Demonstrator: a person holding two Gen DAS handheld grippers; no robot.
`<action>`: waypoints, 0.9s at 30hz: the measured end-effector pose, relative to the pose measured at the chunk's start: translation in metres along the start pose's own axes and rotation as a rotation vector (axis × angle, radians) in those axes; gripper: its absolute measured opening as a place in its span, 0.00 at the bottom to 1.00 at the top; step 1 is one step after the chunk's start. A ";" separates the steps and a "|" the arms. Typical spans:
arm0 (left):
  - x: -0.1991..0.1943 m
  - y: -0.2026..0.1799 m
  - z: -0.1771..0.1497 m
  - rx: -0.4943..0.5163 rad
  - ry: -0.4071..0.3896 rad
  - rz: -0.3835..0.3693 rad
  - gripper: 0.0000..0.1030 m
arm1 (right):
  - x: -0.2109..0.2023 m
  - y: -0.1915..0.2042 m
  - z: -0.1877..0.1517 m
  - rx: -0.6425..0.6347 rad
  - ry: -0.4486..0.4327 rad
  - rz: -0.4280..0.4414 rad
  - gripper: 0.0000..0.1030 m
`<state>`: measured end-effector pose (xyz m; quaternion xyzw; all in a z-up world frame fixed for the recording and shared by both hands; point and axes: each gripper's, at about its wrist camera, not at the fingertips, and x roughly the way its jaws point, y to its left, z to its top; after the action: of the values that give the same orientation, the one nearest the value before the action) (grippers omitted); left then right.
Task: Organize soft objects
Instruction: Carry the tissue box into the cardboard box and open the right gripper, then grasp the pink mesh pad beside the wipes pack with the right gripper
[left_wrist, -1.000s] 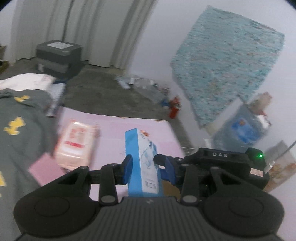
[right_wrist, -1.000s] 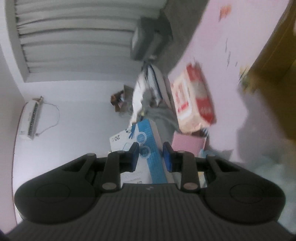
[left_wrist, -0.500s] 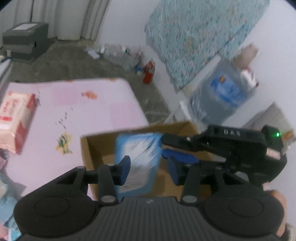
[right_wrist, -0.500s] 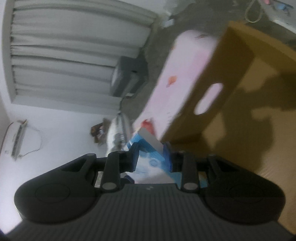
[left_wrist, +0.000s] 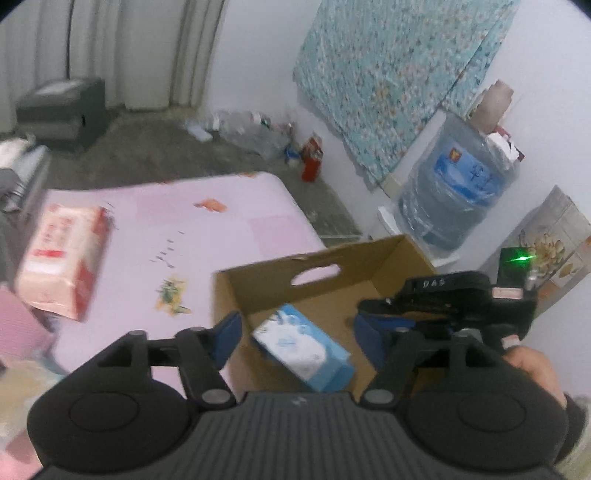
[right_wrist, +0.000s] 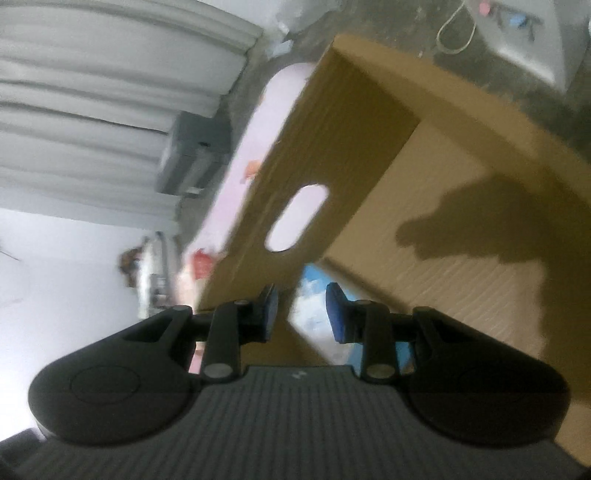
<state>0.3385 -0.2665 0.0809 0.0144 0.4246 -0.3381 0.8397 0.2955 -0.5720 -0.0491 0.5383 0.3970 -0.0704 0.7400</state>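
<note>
Pink mat (left_wrist: 192, 236), cardboard box (left_wrist: 391, 254), blue tissue pack (left_wrist: 303, 343) lying loose inside it between the left gripper (left_wrist: 295, 332)'s opening jaws, right gripper (right_wrist: 301, 306) nearly closed, grip unclear; pack could snag a jaw.

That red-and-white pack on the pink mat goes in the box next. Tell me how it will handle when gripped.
The red-and-white pack looks like a plastic-wrapped soft bundle, so it would probably squash under the pads rather than resist. Its film wrap may be slippery. It looks bulky next to the blue tissue pack in the cardboard box, likely light for its size, though it could sag if gripped at one end.
</note>
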 end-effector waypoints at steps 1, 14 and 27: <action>-0.009 0.005 -0.005 0.011 -0.012 0.014 0.73 | 0.003 -0.002 0.001 -0.015 0.000 -0.043 0.28; -0.069 0.099 -0.073 -0.077 -0.033 0.180 0.75 | 0.064 -0.008 -0.034 -0.069 0.059 -0.195 0.28; -0.094 0.143 -0.105 -0.122 -0.075 0.241 0.75 | 0.072 0.001 -0.047 -0.090 0.055 -0.184 0.28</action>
<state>0.3086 -0.0712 0.0441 0.0017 0.4078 -0.2085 0.8890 0.3211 -0.5080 -0.1011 0.4674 0.4675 -0.1052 0.7429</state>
